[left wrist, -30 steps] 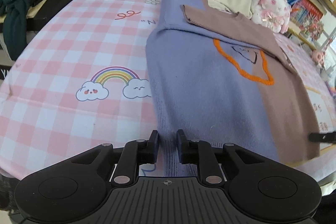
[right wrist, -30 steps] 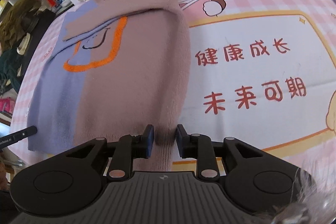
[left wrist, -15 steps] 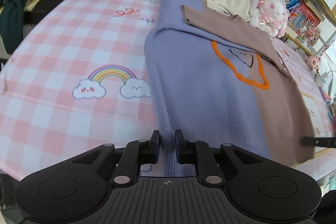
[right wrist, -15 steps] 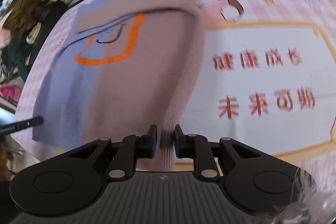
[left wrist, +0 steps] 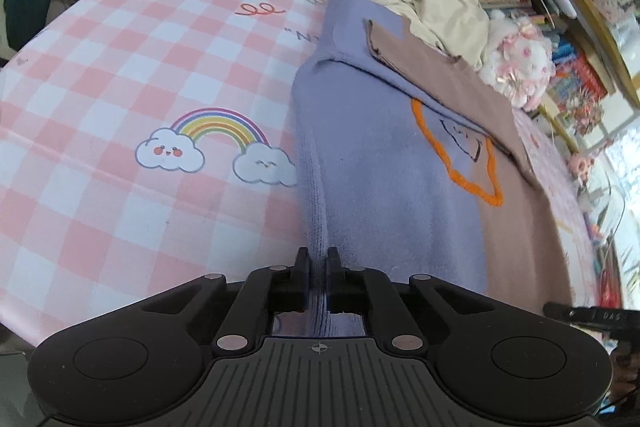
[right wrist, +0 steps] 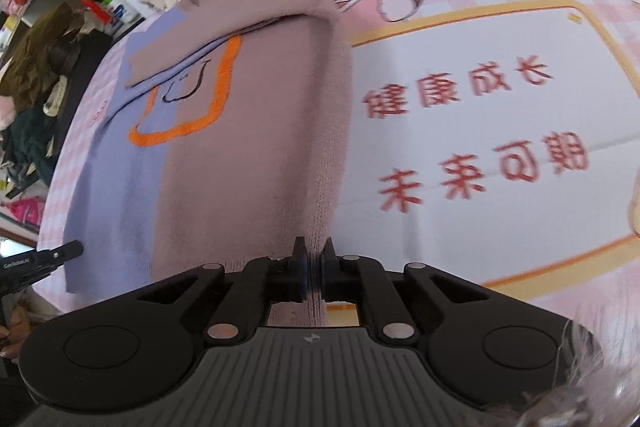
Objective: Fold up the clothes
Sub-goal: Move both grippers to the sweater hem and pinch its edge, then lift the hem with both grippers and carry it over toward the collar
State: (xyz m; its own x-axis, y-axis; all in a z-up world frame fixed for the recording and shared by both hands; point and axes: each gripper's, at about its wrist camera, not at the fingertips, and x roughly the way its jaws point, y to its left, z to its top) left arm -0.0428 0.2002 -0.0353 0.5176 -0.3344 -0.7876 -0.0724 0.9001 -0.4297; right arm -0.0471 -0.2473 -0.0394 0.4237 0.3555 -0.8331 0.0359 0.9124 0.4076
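Left tongs (left wrist: 318, 269) pinching sweater (left wrist: 380, 155) hem, right tongs (right wrist: 315, 263) likewise

Matte black left claw (left wrist: 318, 263), ribbed grey centre plate, round silver rivets, matching black right claw (right wrist: 315, 257)

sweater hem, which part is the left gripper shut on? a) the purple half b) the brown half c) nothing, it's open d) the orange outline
a: the left gripper is shut on the purple half of the sweater at its near hem, while the right gripper pinches the brown half.
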